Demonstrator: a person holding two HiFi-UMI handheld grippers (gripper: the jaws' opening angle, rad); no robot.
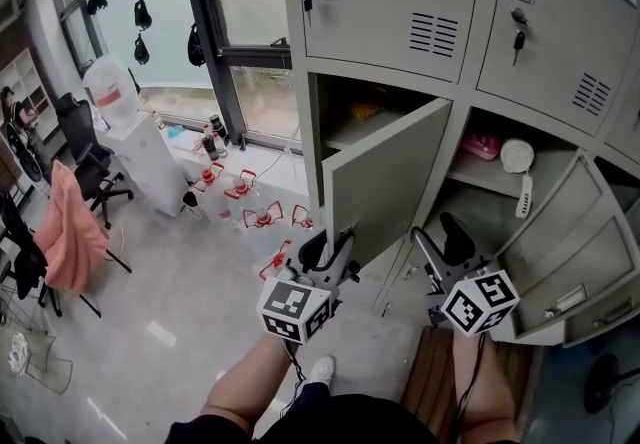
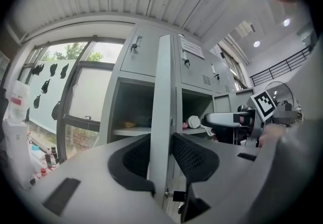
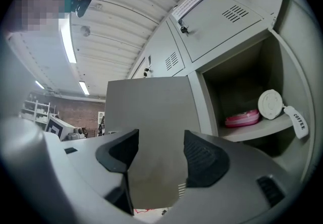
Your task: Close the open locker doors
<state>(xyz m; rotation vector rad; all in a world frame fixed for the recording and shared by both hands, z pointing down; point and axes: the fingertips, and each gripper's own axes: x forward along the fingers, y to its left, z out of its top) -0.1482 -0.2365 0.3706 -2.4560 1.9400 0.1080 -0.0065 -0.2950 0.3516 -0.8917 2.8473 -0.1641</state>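
A bank of grey lockers (image 1: 400,2) fills the right of the head view. One middle locker door (image 1: 385,182) stands swung out towards me. My left gripper (image 1: 335,242) straddles that door's free edge low down. In the left gripper view the door edge (image 2: 164,76) runs between the pads, and both pads of the left gripper (image 2: 161,142) lie against it. My right gripper (image 1: 437,230) hovers open to the right of that door. In the right gripper view the right gripper (image 3: 161,142) has the door panel (image 3: 151,112) beyond its jaws. A second open door (image 1: 565,222) hangs further right.
The open compartment holds a pink item (image 3: 241,118) and a white disc (image 3: 271,103) on its shelf. Red objects (image 1: 262,215) and bottles lie on the floor under the window. A water dispenser (image 1: 110,92) and office chairs (image 1: 85,147) stand at the left.
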